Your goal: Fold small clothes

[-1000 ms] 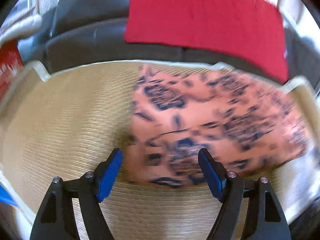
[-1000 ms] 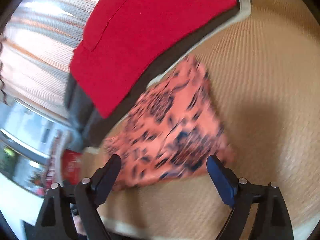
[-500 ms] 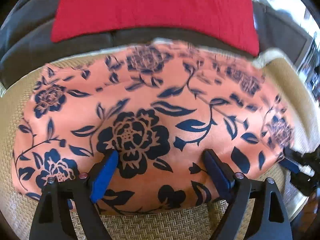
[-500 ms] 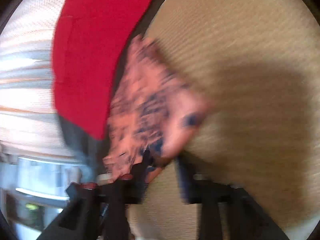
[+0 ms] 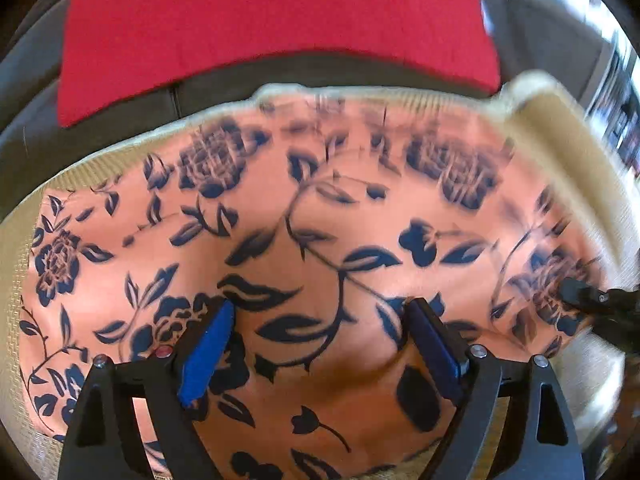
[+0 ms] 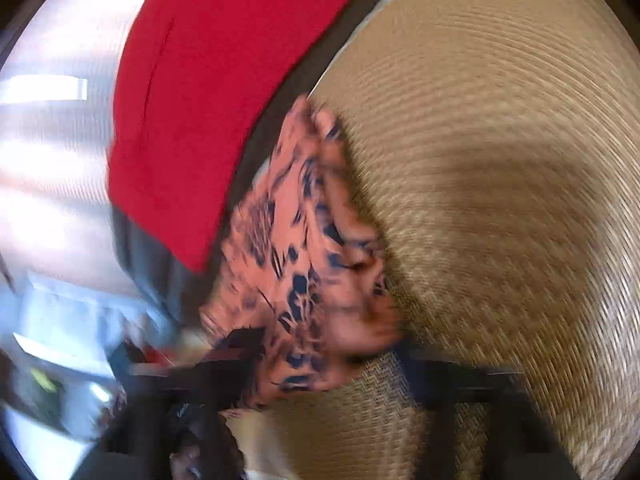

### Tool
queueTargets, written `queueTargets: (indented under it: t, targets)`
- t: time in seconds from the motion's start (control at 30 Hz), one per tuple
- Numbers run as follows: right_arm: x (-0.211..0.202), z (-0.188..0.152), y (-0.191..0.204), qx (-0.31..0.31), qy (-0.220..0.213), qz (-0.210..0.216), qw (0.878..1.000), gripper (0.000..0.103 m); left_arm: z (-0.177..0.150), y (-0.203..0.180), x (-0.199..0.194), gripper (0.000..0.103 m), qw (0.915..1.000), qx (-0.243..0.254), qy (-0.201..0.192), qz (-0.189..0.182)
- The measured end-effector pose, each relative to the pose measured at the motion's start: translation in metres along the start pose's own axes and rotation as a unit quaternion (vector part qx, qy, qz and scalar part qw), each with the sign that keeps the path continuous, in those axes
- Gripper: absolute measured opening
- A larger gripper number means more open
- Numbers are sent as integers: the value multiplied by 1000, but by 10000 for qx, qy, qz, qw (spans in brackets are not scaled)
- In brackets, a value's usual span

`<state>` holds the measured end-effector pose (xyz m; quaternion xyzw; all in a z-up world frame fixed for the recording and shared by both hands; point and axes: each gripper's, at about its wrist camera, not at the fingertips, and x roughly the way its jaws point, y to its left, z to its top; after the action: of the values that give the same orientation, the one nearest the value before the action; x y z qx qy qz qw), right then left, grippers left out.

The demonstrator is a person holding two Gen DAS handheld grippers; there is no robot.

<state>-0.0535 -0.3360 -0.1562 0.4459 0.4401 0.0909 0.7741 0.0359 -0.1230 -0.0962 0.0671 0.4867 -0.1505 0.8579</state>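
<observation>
The orange floral cloth (image 5: 320, 220), salmon-coloured with dark blue roses and leaves, lies spread on the woven mat (image 5: 80, 176) that covers the surface. Its far edge reaches almost to the far rim of the mat, and its near part rises up between the blue-padded fingers of the left gripper (image 5: 320, 344).

The jaws of the left gripper stand wide apart. The cloth passes between and under them, but the pads do not press it together, so this gripper holds nothing.

At the right edge of the cloth, in the left wrist view, the black tip of the right gripper (image 5: 580, 292) touches the fabric. In the right wrist view the picture is strongly blurred. There the cloth (image 6: 304, 248) is bunched and lifted above the mat (image 6: 500, 160), and its lower end goes down between the dark fingers of the right gripper (image 6: 332, 364). Whether these jaws are closed on the fabric I cannot tell, because of the blur.

Behind the mat is a dark sofa (image 5: 240, 84), and on it lies a red cloth (image 5: 272, 20), flat and plain. No readable writing or label shows on any of these things.
</observation>
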Motion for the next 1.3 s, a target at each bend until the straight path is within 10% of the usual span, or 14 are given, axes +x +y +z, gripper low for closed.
queueTargets:
  t: [0.17,0.27,0.4,0.43,0.77,0.8,0.83,0.93,1.1,1.23,1.3]
  targets:
    - [-19,-6,32,-781,-373,-297,9958,11,4,0,-30,88,9991,-105,-372,-155]
    - [15,-9,6,-688,440,-710,9941,22,0,-7,-4,90,9998,190,108,12]
    - [-13,9,8,-706,-16,-416,9966,85,-4,-6,2,98,9999,101,-42,36]
    - [-20,16,14,-820,-245,-438,9954,87,-4,-4,4,99,9999,116,-45,44]
    - [80,133,39,-1036,781,-461,9905,83,-6,-1,3,101,9999,41,-122,18]
    - [95,137,40,-985,899,-462,9900,66,-6,-1,3,101,9999,27,-125,13]
    - [99,137,42,-980,983,-406,9895,20,-7,-1,3,102,9999,10,-134,5]
    - [113,132,74,-1601,963,-817,9790,17,-7,1,3,103,9999,-2,-148,-33]
    - [110,130,48,-1364,659,-1413,9783,20,-7,3,3,103,9998,16,-178,-57]
    - [97,130,46,-1093,298,-1355,9843,64,-7,4,3,103,9999,-3,-159,-53]
    - [80,123,64,-1328,37,-1380,9815,64,-7,6,3,103,9999,-21,-147,-59]
